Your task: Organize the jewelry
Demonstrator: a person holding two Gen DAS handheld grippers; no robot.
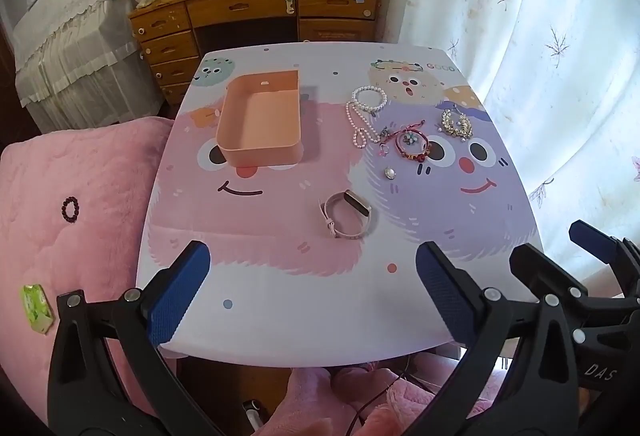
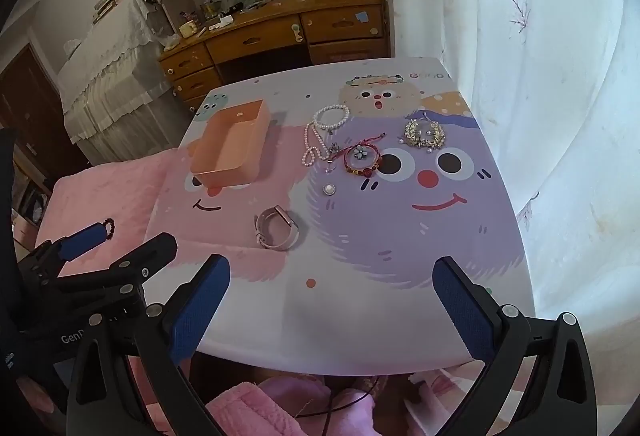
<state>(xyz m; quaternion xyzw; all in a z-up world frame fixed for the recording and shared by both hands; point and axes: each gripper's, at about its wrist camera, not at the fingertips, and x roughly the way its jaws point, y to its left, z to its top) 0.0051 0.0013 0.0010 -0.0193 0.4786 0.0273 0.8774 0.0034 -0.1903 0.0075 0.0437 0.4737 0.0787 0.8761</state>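
A peach plastic box [image 1: 260,120], rectangular with rounded corners, is sitting open on the left half of the desk [image 1: 280,300], and nothing is lying inside it. All the jewelry is resting on the desk's glossy cartoon-printed top, well apart from the box: a string of white pearls [image 1: 366,114] looping at the far right, a gold earring pair [image 1: 456,124] set with small pearls beside it, a red braided bracelet [image 1: 412,146] with a pale flower charm just in front of the pearls, and a small round pendant [image 1: 389,172] nearer still. A pale pink watch [image 1: 347,214] with a rectangular face is curling on its strap nearest the edge. A dark beaded ring [image 1: 70,209] is lying off to the left on a fluffy pink cushion [image 1: 72,196]. The word "GOOD" is showing printed at the desk's far right corner. The left hand-held gripper [image 1: 312,296] is hovering over the near edge with its blue ribbed fingers spread wide, gripping nothing; the right hand-held gripper [image 2: 332,310] is likewise spread and empty. Partial lettering "DAS" and "GenR" is showing on the black gripper bodies.
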